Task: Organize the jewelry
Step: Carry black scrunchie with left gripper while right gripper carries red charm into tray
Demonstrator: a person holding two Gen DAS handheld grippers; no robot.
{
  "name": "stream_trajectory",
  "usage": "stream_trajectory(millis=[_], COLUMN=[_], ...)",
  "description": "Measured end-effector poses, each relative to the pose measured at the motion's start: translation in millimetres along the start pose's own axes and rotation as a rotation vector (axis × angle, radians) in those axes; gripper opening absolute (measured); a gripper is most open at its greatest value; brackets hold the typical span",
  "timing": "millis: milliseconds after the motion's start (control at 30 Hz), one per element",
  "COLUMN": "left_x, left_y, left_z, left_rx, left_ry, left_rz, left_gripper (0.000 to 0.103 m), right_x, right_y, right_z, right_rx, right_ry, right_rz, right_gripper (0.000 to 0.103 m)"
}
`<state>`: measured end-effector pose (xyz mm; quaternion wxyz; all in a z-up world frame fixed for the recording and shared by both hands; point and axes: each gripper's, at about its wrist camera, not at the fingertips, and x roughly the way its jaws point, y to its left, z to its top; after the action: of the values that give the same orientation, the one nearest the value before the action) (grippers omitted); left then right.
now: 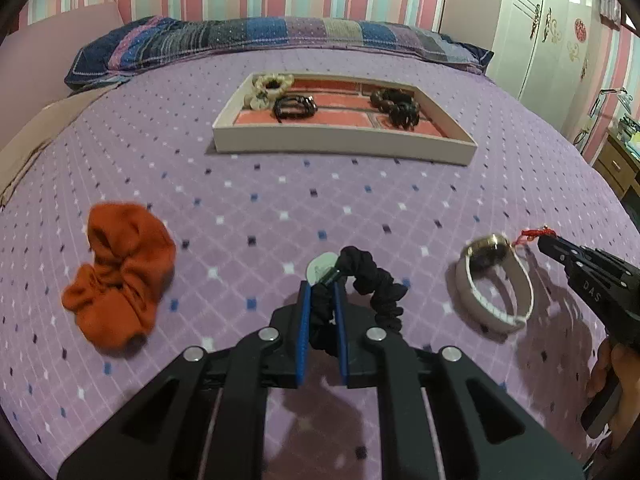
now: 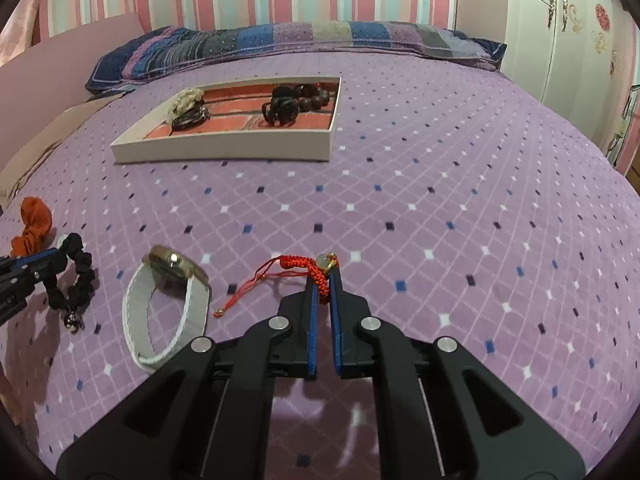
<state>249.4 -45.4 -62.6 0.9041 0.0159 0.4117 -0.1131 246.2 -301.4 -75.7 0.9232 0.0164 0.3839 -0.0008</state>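
My left gripper (image 1: 320, 286) is shut on a black scrunchie (image 1: 374, 286) that carries a white round charm, just above the purple bedspread. In the right wrist view the same scrunchie (image 2: 80, 276) hangs from that gripper at the left edge. My right gripper (image 2: 323, 274) is shut on a red braided bracelet (image 2: 298, 266) with a pale bead, its cords trailing left on the bed. A white-strapped watch (image 1: 496, 284) (image 2: 168, 304) lies between the two grippers. An orange scrunchie (image 1: 120, 276) (image 2: 34, 224) lies at the left.
A white tray (image 1: 340, 140) (image 2: 224, 148) with a red brick-pattern floor sits further back on the bed; it holds a cream scrunchie, black hair ties and dark bead bracelets. A patchwork pillow (image 1: 280, 36) lies beyond it. A white wardrobe (image 1: 540, 28) stands to the right.
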Motion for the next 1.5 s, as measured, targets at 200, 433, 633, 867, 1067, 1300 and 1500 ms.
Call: stream_trajectory(millis=[200,433,633,867,1067,1300,1500], left_x=[-1.7,0.4,10.7,24.1,37.1,77.4,128.7], left_y=[7.2,14.0,21.7,29.3,37.1,47.6,50.3], left_z=[23.1,49.3,76.5,117.8,155.3,190.5,199.0], left_rx=[-0.007,-0.023,-0.038,-0.032,-0.043,-0.086,-0.072], left_ry=[-0.033,-0.061,-0.076,-0.098,-0.113,-0.075,0.000], left_rz=[0.011,0.015,0.026,0.043,0.051,0.044,0.120], left_gripper=[0.012,0.012,0.012,0.012,0.012,0.012,0.012], right_x=[0.8,5.4,9.5,16.0,30.1,72.1,114.6], right_y=[0.6,5.2,8.9,15.5,24.3,32.6,36.1], right_z=[11.8,30.1,57.4,104.1,144.5,175.0,179.2], right_rx=[0.002,0.000,0.005,0.000,-0.020,-0.024,-0.034], right_ry=[-0.021,-0.045,-0.074,-0.119,-0.141,-0.089,-0.013], right_rz=[-0.004,-0.002,0.003,-0.003,-0.027,-0.057,-0.080], right_gripper=[0.007,0.007,0.007,0.007,0.007,0.007,0.007])
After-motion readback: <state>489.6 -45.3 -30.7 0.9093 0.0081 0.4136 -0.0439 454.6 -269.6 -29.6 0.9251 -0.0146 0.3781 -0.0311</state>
